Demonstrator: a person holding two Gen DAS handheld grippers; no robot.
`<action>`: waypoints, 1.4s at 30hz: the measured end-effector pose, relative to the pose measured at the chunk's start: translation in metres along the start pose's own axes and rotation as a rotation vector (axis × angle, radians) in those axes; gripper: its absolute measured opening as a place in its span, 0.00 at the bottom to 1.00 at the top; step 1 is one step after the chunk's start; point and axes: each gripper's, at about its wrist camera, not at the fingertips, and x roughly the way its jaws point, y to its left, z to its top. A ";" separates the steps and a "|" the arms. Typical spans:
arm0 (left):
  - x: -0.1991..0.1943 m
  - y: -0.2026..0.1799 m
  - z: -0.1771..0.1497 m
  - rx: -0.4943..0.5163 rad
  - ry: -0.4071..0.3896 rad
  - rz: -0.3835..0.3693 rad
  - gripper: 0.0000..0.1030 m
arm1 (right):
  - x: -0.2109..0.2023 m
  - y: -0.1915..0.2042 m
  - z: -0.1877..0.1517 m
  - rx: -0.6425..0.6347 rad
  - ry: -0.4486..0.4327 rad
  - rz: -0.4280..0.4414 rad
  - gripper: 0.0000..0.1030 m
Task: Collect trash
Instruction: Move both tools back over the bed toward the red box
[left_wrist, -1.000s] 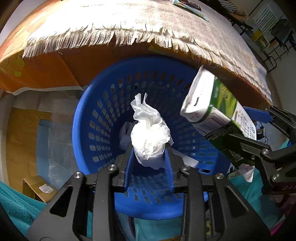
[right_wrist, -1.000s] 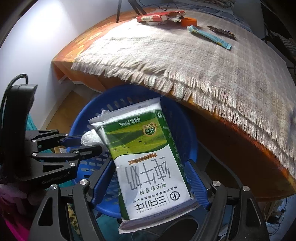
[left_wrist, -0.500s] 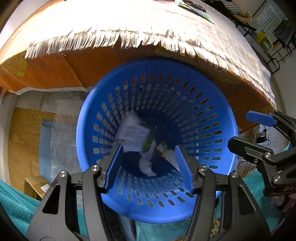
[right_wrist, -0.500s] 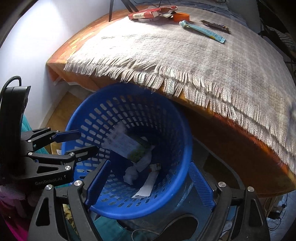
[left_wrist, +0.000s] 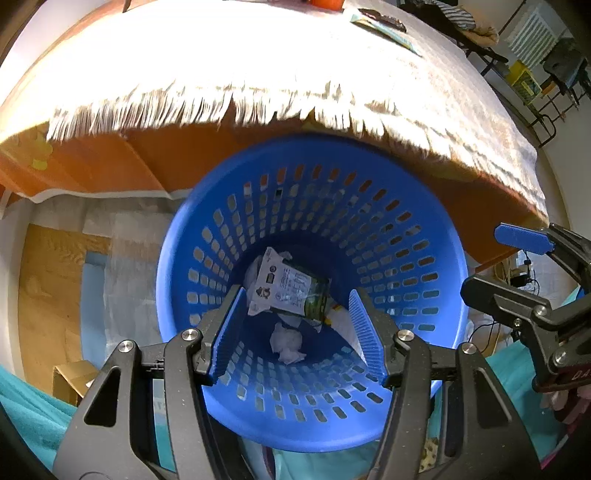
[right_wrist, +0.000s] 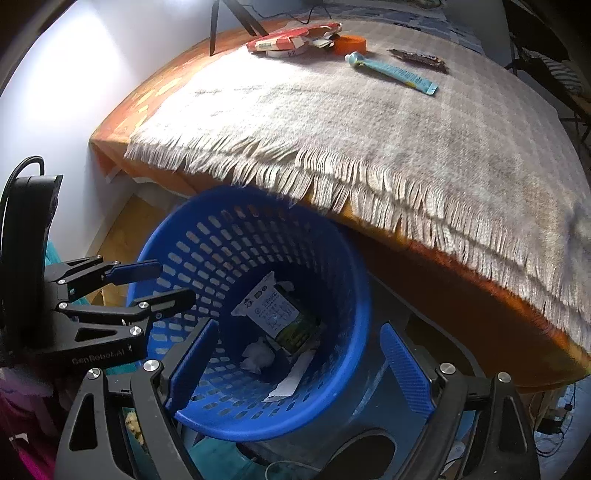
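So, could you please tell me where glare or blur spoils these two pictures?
Left wrist view: the cloth on the table is washed out to near white by glare, and the far rim of the basket is smeared by blur; the carton inside reads sharp. Right wrist view: evenly lit, with only a bright patch on the wall; the table edge bows from fisheye distortion.

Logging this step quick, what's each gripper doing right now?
Left gripper: open, holding nothing, over the blue basket.
Right gripper: open, holding nothing.
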 end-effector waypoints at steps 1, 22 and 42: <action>-0.001 0.000 0.002 0.001 -0.002 -0.001 0.58 | -0.002 -0.001 0.001 0.000 -0.002 -0.004 0.89; -0.049 0.027 0.123 0.003 -0.140 -0.005 0.68 | -0.037 -0.048 0.062 0.024 -0.158 -0.006 0.90; -0.021 0.030 0.336 0.128 -0.161 -0.095 0.68 | -0.028 -0.091 0.169 0.025 -0.210 0.024 0.85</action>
